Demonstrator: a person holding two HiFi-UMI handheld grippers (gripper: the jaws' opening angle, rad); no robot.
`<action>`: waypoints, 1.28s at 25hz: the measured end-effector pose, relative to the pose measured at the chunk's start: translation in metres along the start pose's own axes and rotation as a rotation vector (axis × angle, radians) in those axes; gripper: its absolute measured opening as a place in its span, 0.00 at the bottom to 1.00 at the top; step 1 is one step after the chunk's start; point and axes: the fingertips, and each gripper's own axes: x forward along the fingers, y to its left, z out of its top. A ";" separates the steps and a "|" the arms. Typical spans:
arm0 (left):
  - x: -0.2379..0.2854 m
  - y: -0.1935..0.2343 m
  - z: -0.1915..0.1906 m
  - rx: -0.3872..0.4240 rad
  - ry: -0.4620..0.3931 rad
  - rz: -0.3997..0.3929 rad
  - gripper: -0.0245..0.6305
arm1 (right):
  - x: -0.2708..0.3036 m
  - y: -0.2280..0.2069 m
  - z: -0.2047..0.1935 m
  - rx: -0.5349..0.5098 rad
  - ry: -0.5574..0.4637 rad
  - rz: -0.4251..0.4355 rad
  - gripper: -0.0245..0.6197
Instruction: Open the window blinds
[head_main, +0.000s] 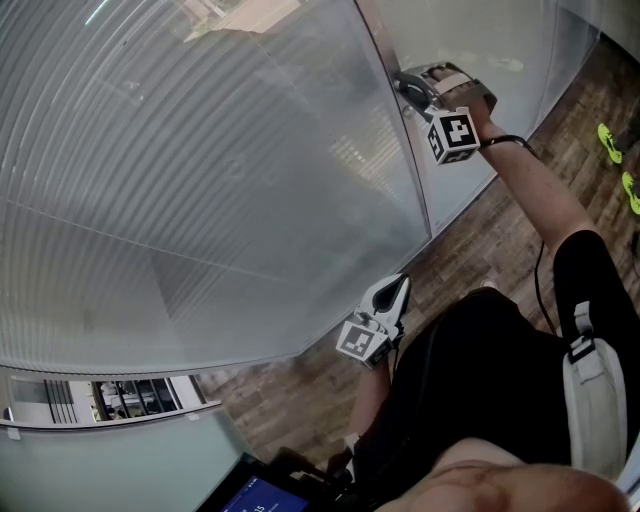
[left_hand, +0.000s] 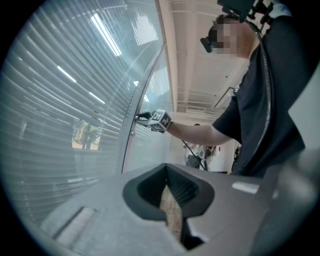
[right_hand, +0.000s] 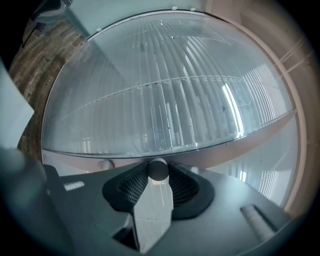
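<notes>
Our right gripper (head_main: 410, 88) pinches the blinds' dark knob (right_hand: 158, 169) between its fingers at one o'clock; the slatted window blinds (head_main: 200, 180) fill nine to twelve; our left gripper (head_main: 398, 285) holds its fingers pressed together

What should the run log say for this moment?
right gripper: shut on knob | left gripper: shut, empty | blinds: down

**Three cameras, one window**

Head camera looks steeply down from above. It takes in the left gripper (head_main: 397, 288) close below and the right gripper (head_main: 408, 86) farther up at the blinds (head_main: 200, 180). Left gripper camera sits low and faces level along the blinds, with the right gripper and the person (left_hand: 260, 100) farther off. Right gripper camera is tight on the blinds, with the wand (right_hand: 158, 169) between its jaws. All three views share the blinds.
</notes>
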 end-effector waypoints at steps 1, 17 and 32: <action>0.000 0.000 0.001 -0.001 -0.001 -0.001 0.04 | 0.000 0.000 0.000 0.002 0.001 0.000 0.22; -0.003 0.002 0.008 -0.048 -0.050 -0.001 0.04 | 0.000 -0.001 0.002 0.076 0.009 -0.008 0.22; 0.002 -0.004 0.014 -0.054 -0.049 -0.006 0.04 | -0.002 -0.010 0.001 0.556 -0.021 0.040 0.22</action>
